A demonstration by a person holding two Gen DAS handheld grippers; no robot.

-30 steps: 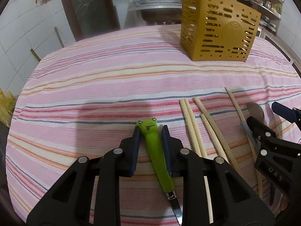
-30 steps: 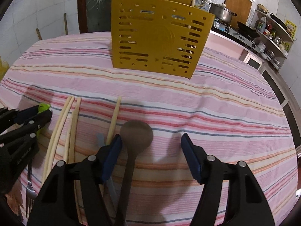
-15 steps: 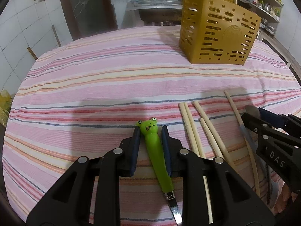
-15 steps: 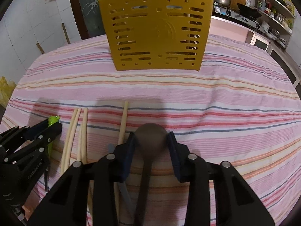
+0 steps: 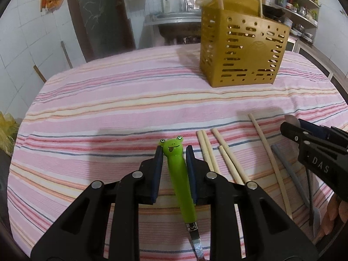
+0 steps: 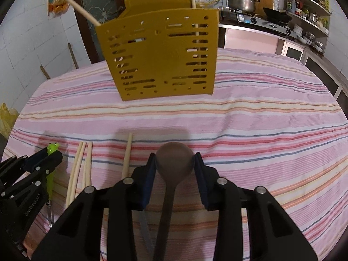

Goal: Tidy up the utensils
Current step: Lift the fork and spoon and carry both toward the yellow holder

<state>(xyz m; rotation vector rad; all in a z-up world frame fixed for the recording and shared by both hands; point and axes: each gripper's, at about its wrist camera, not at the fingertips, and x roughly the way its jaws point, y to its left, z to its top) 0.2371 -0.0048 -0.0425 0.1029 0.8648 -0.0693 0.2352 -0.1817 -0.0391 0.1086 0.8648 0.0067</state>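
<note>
My left gripper [image 5: 174, 150] is shut on the green frog-handled utensil [image 5: 177, 169], lifted off the striped cloth; it also shows in the right wrist view [image 6: 51, 150]. My right gripper [image 6: 175, 158] is shut on the bowl of a brown spoon [image 6: 174, 163], raised above the cloth. The yellow slotted utensil holder [image 5: 241, 54] stands at the far side, also in the right wrist view [image 6: 161, 54], with sticks poking out. Several pale chopsticks [image 5: 219, 158] lie between the grippers on the cloth [image 6: 82, 167].
A grey utensil [image 5: 289, 169] lies under my right gripper. The table has a pink striped cloth [image 5: 108, 100]. A stove, pot and shelves stand behind at the right [image 6: 241, 0]. A yellow bag [image 5: 6, 130] sits off the left edge.
My right gripper has shut on the brown spoon's bowl. Both grippers have risen with their utensils, so the holder now appears lower and farther.
</note>
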